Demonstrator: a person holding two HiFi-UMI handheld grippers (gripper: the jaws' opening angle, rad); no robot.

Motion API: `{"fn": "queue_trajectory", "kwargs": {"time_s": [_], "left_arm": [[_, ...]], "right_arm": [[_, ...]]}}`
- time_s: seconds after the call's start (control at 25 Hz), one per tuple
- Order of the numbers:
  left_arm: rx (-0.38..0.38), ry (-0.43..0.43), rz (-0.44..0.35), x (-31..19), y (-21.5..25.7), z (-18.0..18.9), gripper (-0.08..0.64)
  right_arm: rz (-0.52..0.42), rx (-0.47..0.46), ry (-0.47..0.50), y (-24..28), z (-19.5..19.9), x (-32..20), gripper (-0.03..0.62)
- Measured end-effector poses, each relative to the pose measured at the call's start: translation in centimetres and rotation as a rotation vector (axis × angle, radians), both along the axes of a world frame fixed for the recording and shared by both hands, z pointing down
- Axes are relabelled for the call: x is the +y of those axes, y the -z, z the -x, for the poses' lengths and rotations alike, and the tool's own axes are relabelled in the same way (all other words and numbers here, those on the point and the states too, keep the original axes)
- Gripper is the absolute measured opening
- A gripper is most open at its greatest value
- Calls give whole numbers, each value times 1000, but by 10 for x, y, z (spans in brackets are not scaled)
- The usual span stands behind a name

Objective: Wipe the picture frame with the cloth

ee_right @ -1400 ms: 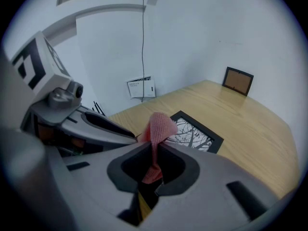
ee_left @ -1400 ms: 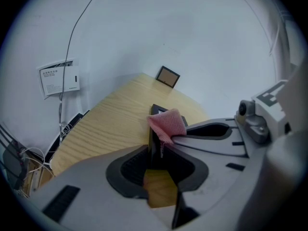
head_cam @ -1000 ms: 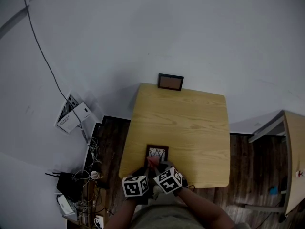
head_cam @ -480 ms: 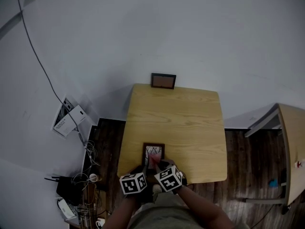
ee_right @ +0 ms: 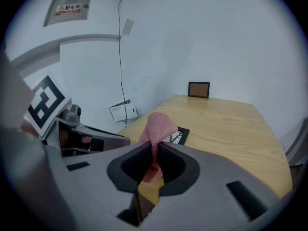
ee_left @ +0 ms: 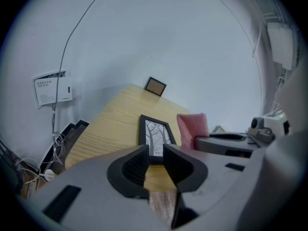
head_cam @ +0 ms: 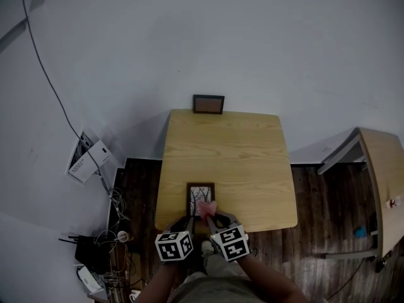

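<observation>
A dark picture frame (head_cam: 199,192) with a tree print lies flat near the front edge of the wooden table (head_cam: 233,150). My right gripper (head_cam: 214,218) is shut on a pink cloth (head_cam: 206,207), which sticks up from its jaws (ee_right: 155,153) above the frame's (ee_right: 177,136) near end. To its left, my left gripper (head_cam: 187,219) has a gap between its jaws, which are closing. In the left gripper view (ee_left: 155,150) the frame's (ee_left: 155,134) near edge shows just past the tips, and nothing is pressed between them. The cloth (ee_left: 193,126) hangs to the right there.
A second small frame (head_cam: 208,104) leans on the wall at the table's far edge. On the left are a white wall box (head_cam: 88,160) and cables and devices on the dark floor (head_cam: 104,251). Another table (head_cam: 382,188) stands at the right.
Both grippers have lifted a little and drawn back toward the table's front edge, the right one rolling with the cloth still in it. The frame has stayed flat.
</observation>
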State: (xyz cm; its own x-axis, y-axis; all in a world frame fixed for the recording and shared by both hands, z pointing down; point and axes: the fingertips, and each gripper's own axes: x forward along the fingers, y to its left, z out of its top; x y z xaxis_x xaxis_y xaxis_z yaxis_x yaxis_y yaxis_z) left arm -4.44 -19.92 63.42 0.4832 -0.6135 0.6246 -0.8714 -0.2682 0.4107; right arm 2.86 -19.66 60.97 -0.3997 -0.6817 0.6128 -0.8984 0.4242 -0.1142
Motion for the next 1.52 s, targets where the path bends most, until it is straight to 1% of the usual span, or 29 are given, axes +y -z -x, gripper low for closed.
{"fn": "queue_trajectory", "kwargs": {"time_s": [0.16,0.28,0.4,0.6,0.76,1.04,1.28,1.52], "left_arm": [[30,-33,-54,20,25,1,53],[24,-50,-100,38,43,6,33],[19,-53,-130,57,56,12,15],[46,-45,-136,94,68,25,5],[67,-56,-136,127,78,32,5],[83,-78,-163,174,96,40,5],[99,-90,-190,198,107,42,5],[102,-93,-203,208,112,44,5]], "right_arm": [[-42,-46,-51,25,-1,24,21],[-71,-74,-76,43,1,44,21],[-99,-96,-91,58,5,65,21],[-136,-121,-100,75,15,102,21],[-155,-129,-86,84,23,134,21],[-181,-154,-68,99,34,178,21],[-199,-166,-67,105,37,204,21],[-217,-159,-68,109,38,217,21]]}}
